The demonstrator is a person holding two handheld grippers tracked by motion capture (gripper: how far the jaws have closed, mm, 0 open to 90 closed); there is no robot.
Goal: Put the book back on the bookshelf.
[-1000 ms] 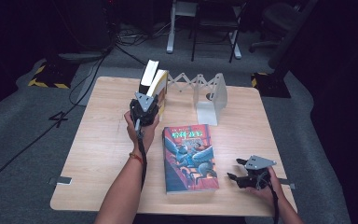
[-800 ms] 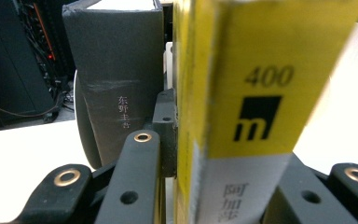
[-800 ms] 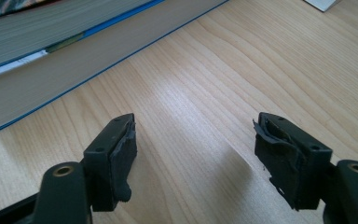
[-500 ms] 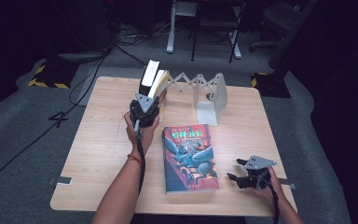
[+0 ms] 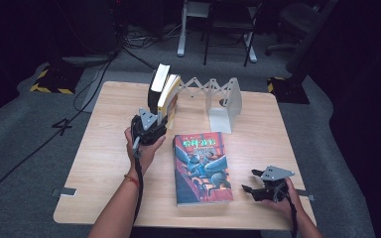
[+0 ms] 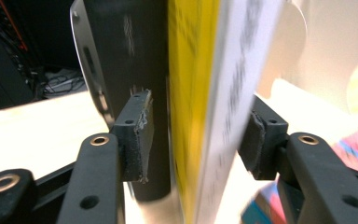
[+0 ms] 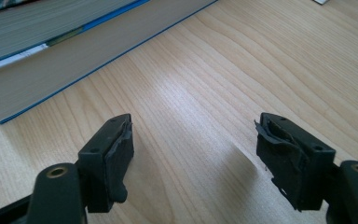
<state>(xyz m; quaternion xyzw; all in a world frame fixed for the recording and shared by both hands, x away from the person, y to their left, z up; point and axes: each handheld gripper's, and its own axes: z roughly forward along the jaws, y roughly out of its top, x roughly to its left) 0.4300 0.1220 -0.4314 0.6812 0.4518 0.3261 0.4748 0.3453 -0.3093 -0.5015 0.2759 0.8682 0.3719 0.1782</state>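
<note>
As jaws just widened, left gripper [image 6: 193, 140] straddles yellow-spined book [image 6: 200, 93] unclamped | right gripper [image 7: 193, 158] apart over woodgrain table [image 7: 242, 70]

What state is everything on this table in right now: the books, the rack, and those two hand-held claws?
Yellow book: upright in the rack, between the left fingers, which have just been opening and stand clear of it.
Black book: upright, next to the yellow one.
Blue book: flat on the table, closed, cover up.
Rack: stretched out, its right part without books.
Left gripper: open.
Right gripper: open, nothing between its fingers, low over the table.
</note>
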